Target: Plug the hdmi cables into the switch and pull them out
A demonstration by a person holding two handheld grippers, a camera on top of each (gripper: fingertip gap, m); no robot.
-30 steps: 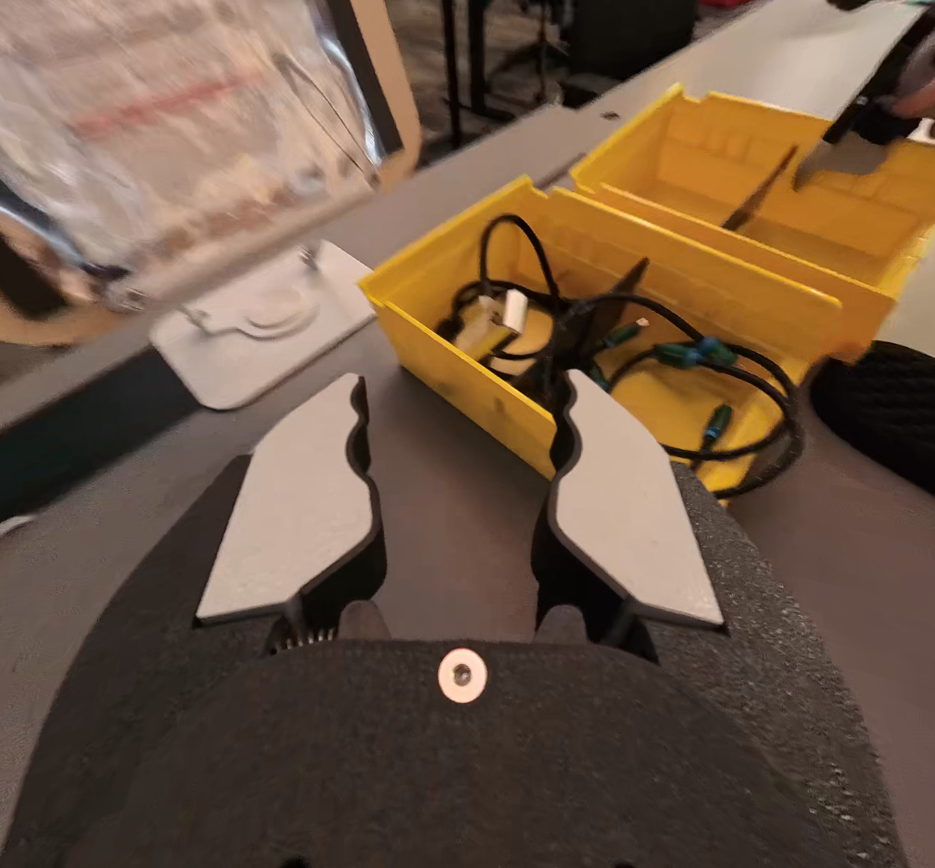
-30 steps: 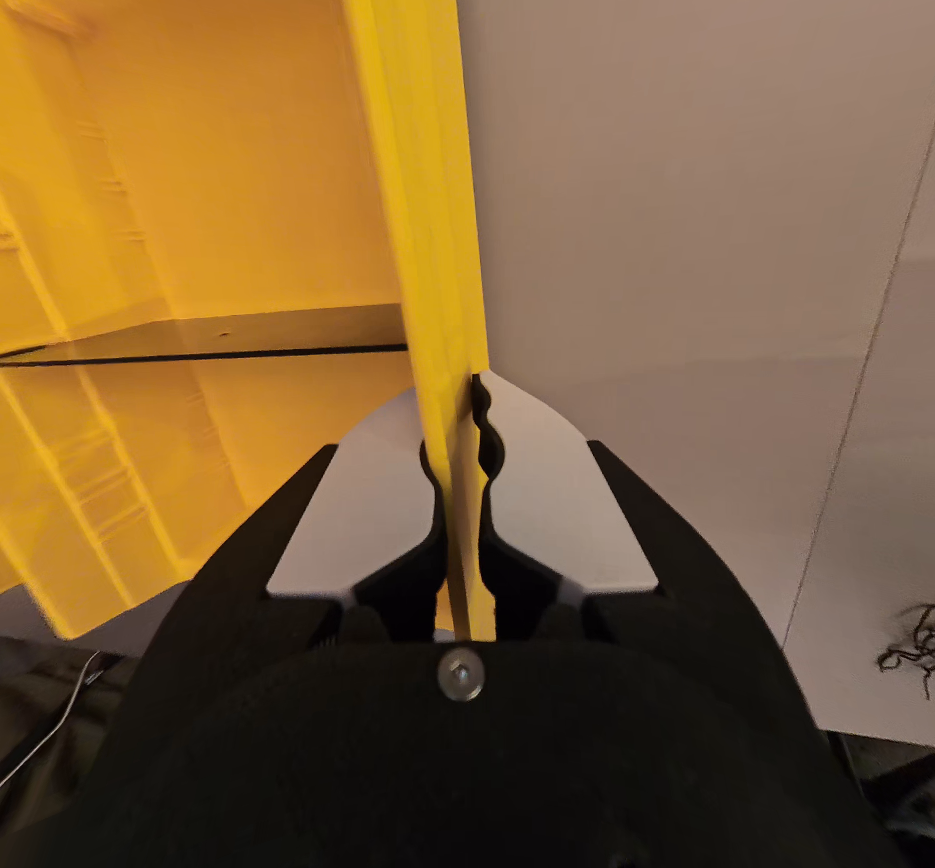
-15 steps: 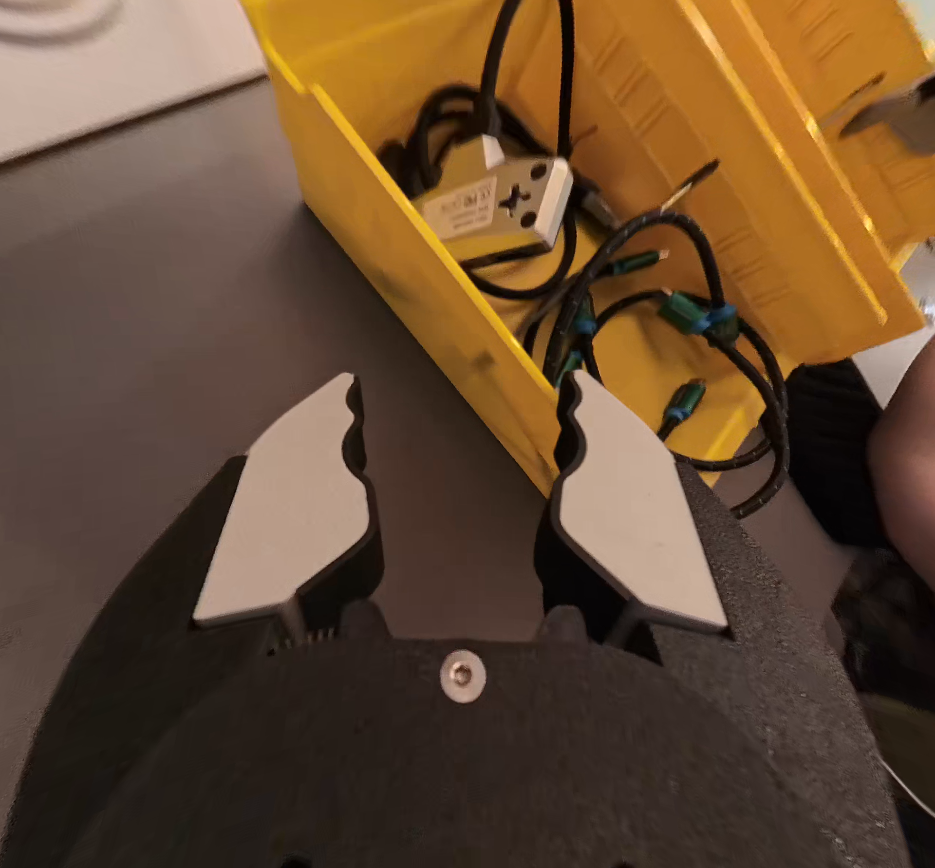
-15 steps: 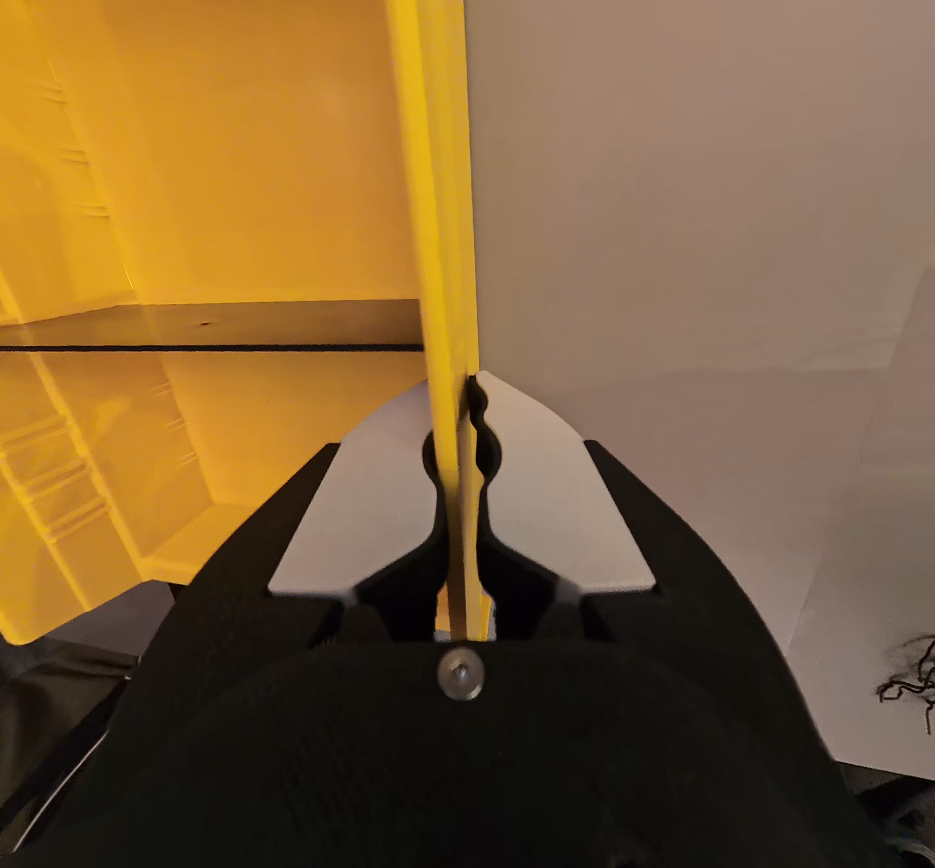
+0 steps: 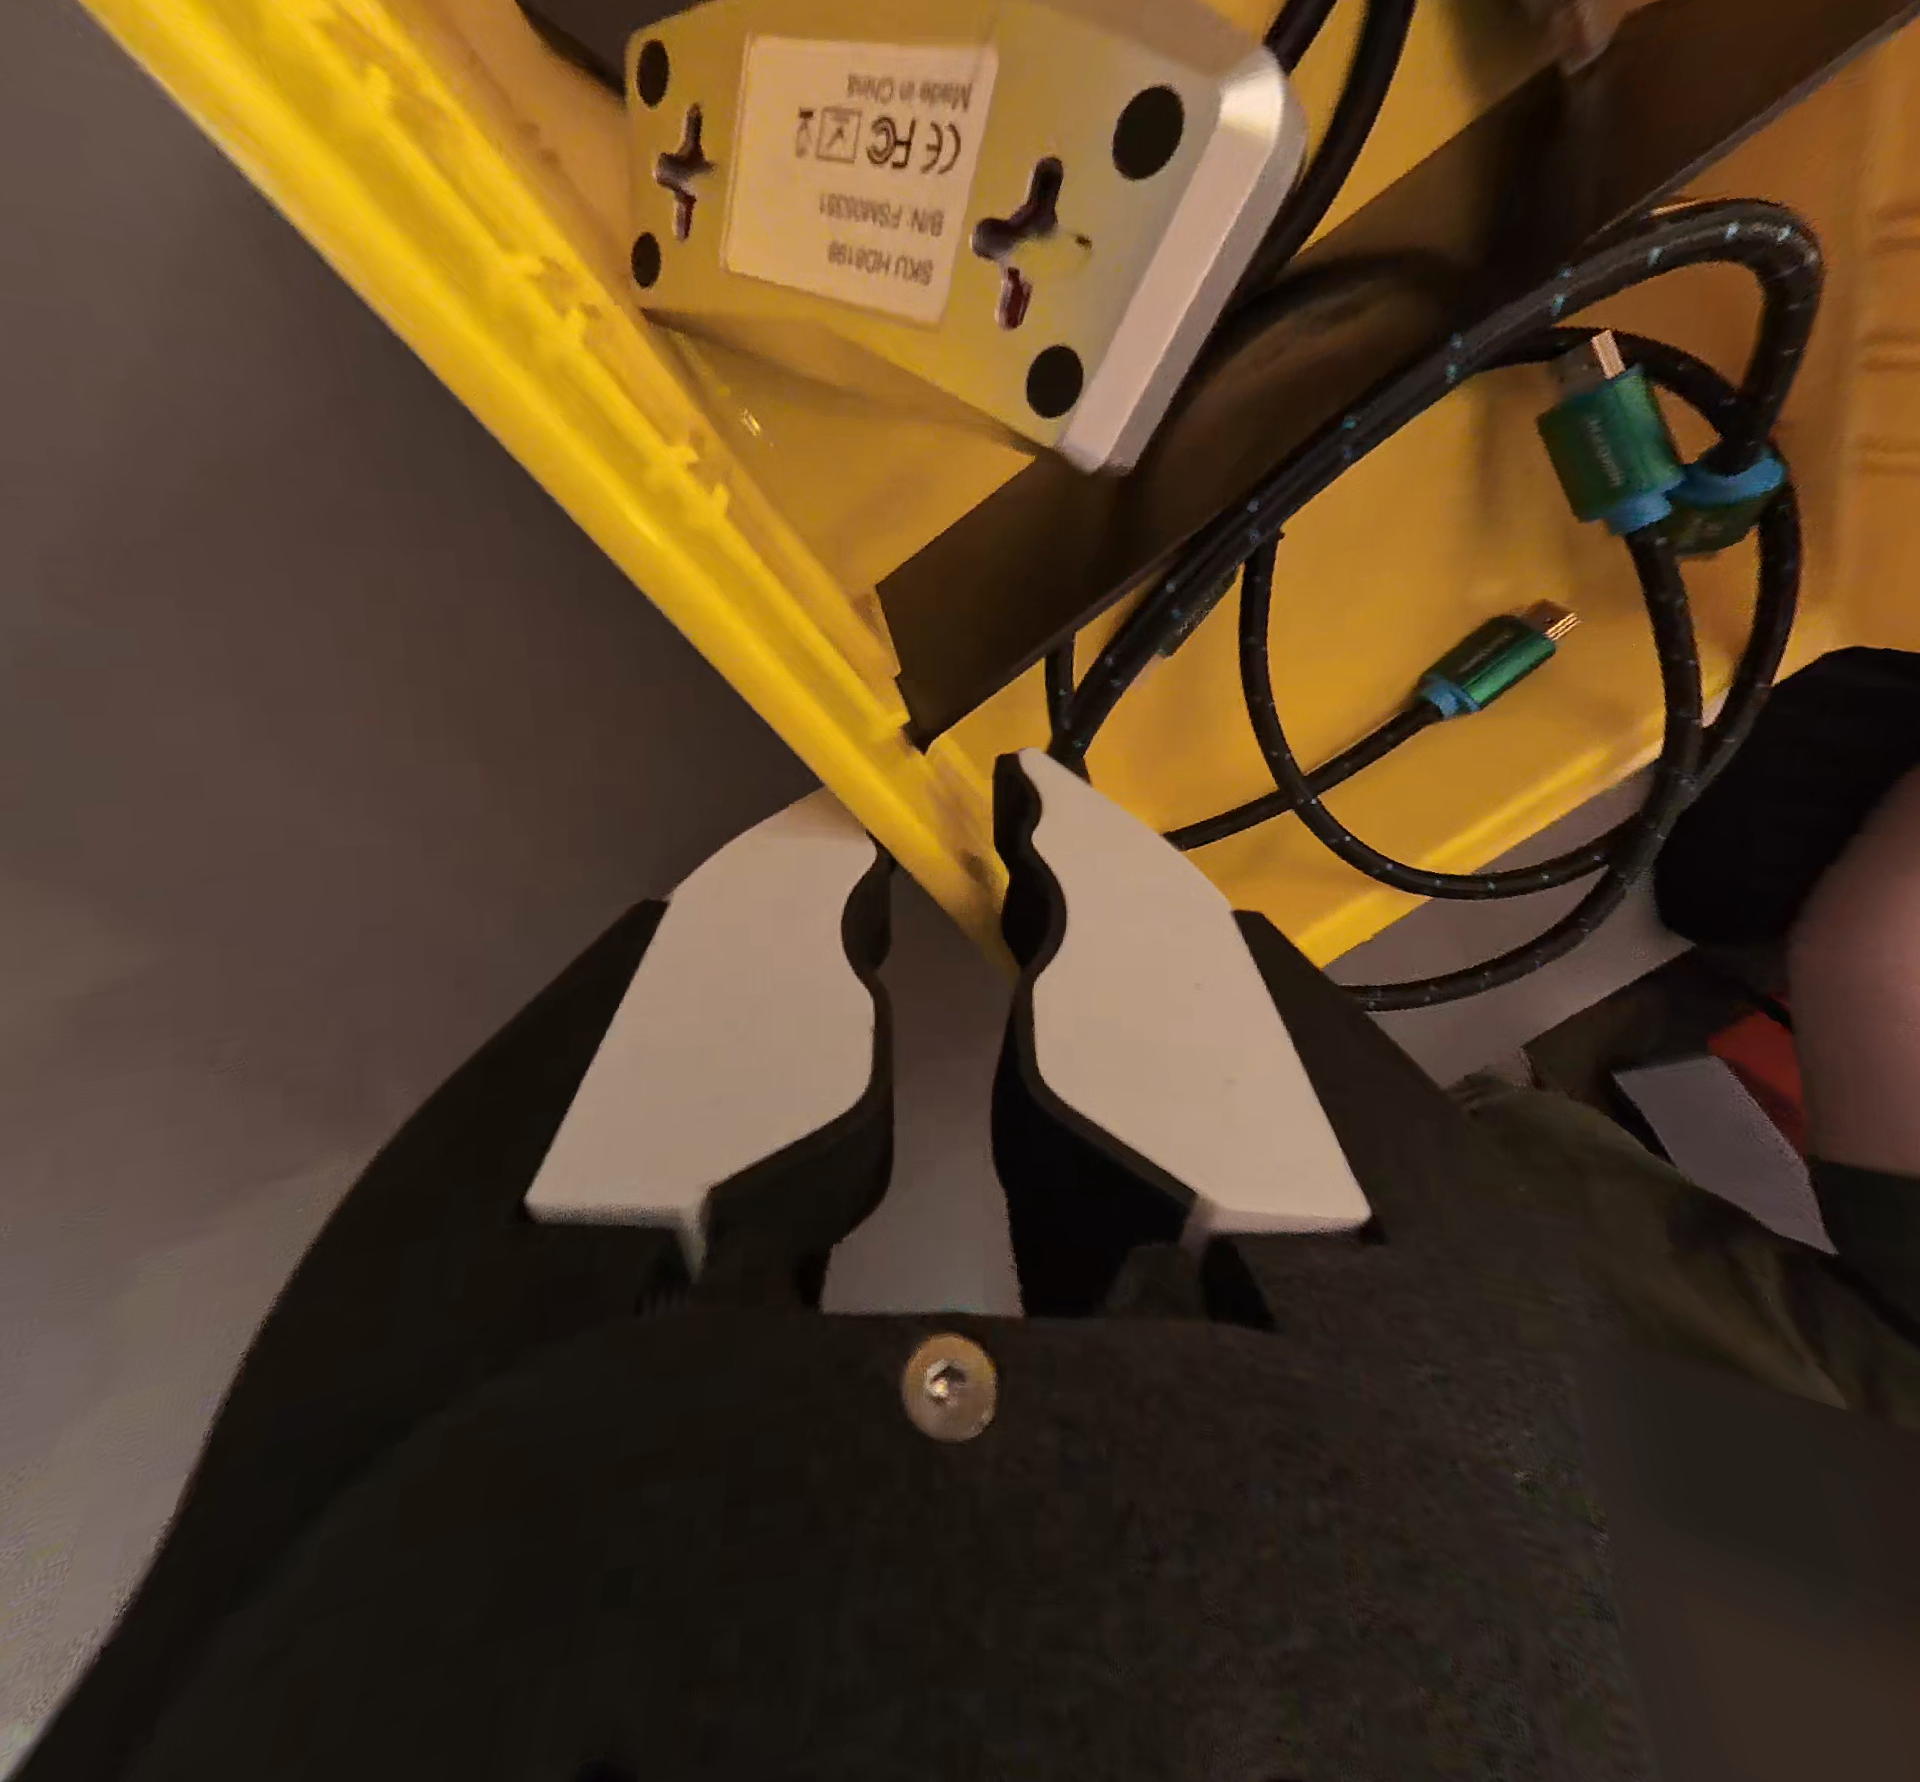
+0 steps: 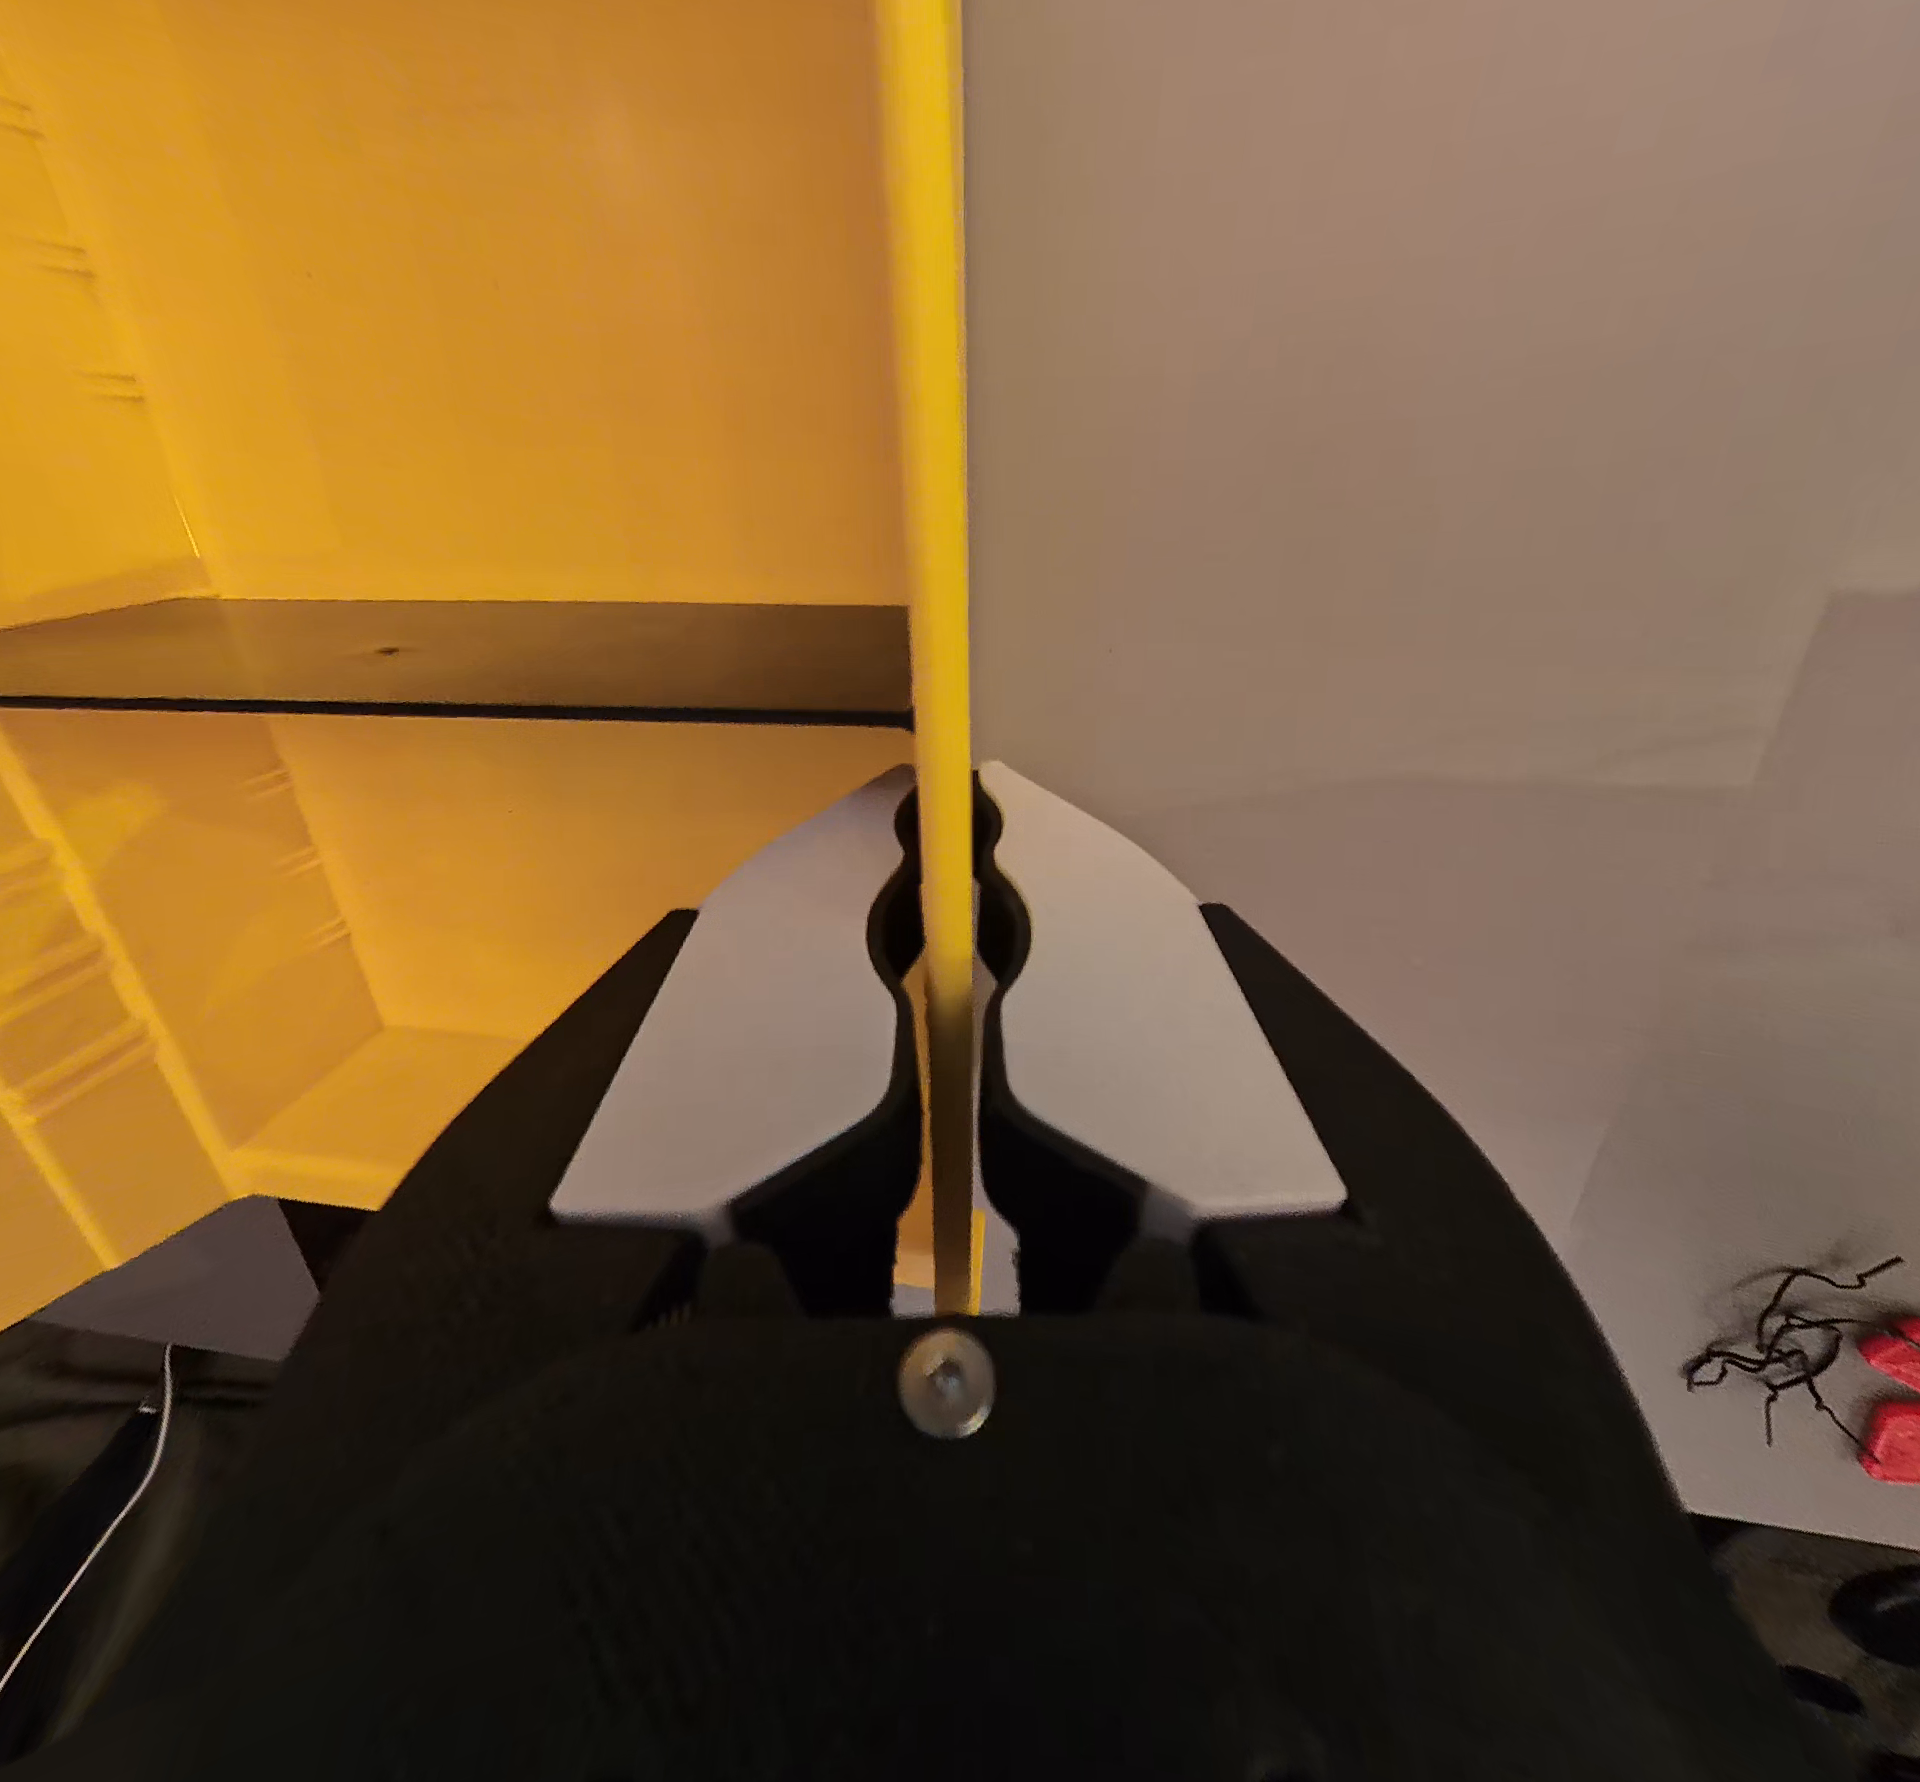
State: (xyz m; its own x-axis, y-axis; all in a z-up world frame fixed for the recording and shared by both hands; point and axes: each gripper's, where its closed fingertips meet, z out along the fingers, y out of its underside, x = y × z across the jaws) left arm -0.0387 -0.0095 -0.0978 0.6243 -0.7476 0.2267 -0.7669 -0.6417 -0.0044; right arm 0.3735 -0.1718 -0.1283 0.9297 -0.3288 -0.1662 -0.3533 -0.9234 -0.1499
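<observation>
A dark grey worktop point(image 5: 312, 589) fills the left side of the left wrist view, matte and evenly lit, with a softer pale sheen toward its lower left edge. In the right wrist view a pale grey-white worktop point(image 6: 1455, 485) spreads across the right half under warm, dim light, with a faint seam or shadow edge running down its right part. Past its near edge lies dark floor or shadow. Near the lower right corner sit a tangle of thin black thread point(image 6: 1782, 1337) and small red pieces point(image 6: 1896, 1441).
</observation>
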